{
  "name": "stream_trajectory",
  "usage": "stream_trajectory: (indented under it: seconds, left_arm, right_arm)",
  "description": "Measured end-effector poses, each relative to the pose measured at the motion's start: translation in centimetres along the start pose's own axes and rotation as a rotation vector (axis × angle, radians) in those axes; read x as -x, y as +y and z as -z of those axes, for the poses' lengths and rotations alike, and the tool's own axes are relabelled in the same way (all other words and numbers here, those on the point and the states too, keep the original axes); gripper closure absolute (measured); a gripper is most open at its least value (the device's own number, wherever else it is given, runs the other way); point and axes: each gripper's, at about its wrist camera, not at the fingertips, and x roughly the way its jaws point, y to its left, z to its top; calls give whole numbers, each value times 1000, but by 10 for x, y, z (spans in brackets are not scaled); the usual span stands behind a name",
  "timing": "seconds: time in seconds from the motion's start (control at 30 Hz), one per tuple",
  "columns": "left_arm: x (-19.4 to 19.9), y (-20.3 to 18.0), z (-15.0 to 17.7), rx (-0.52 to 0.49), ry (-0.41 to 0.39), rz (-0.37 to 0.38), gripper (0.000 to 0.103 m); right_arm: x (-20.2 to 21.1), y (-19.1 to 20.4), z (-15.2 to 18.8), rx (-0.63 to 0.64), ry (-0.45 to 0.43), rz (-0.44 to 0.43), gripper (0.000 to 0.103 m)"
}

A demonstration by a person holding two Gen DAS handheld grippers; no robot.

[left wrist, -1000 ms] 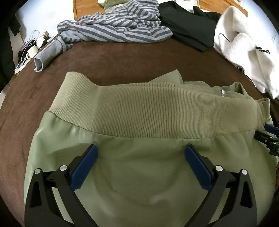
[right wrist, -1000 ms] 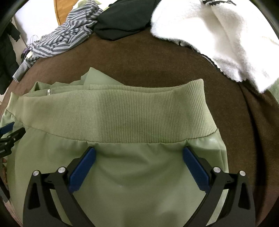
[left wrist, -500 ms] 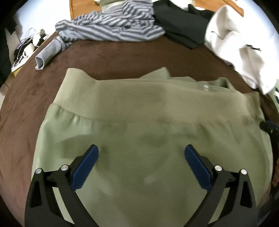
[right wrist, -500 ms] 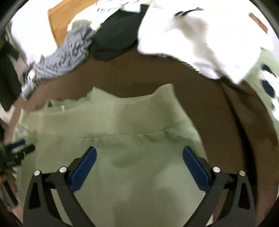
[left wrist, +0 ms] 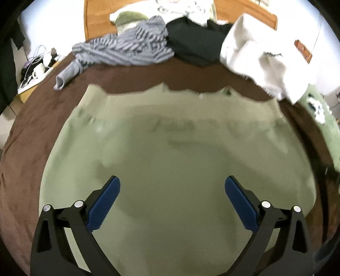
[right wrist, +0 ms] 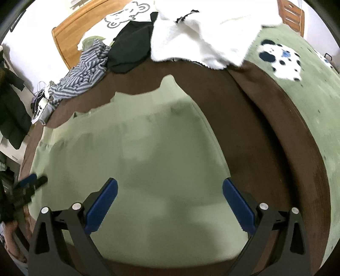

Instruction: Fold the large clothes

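Observation:
An olive-green garment (left wrist: 174,148) with a ribbed hem lies folded flat on the brown bedcover (left wrist: 25,152); motion blurs it in both views. My left gripper (left wrist: 172,186) hovers above its near half, open, nothing between the blue pads. My right gripper (right wrist: 170,187) hangs open over the garment (right wrist: 144,152) near its right side. The left gripper's tip (right wrist: 31,182) shows at the left edge of the right wrist view.
At the far side lie a striped grey garment (left wrist: 125,53), a black garment (left wrist: 191,48) and a white fleece (left wrist: 261,59). A wooden headboard (left wrist: 95,17) stands behind. A green blanket with a panda print (right wrist: 297,80) covers the bed's right. Cables and a mug (left wrist: 36,70) sit at left.
Both grippers have risen and drawn back from the green garment, so more of it and the bed shows. The ribbed hem now lies farther off. Both stayed open.

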Motion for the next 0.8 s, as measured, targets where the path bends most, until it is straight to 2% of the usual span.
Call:
stream_trajectory:
  seconds: [0.07,0.17,0.3,0.4,0.43,0.6,0.8]
  left_arm:
    - [-3,-9,-12,-16,-39,-17,7]
    - [-23,-18,-32,-24,-27,-41,7]
    - [-58,-23,-42,-40,41,-72,7]
    - [-90,-26,-34,-62,135,-82,6]
    - [-92,-26,-31,-65,130,-81,6]
    - [-73,-22,-21,-26,119,-68,7]
    - [-42,-22,25,-22,90,-69,7]
  right_arm:
    - [7,1,8,6,2,1,5]
    - [11,7,14,37,4,11,5]
    - [12,14,19,62,9,3,5]
    - [7,16,22,61,15,-1,5]
    - [6,16,24,58,18,-3,5]
    - [0,16,30,33,34,-16,5]
    - [11,7,46,2,26,-16,5]
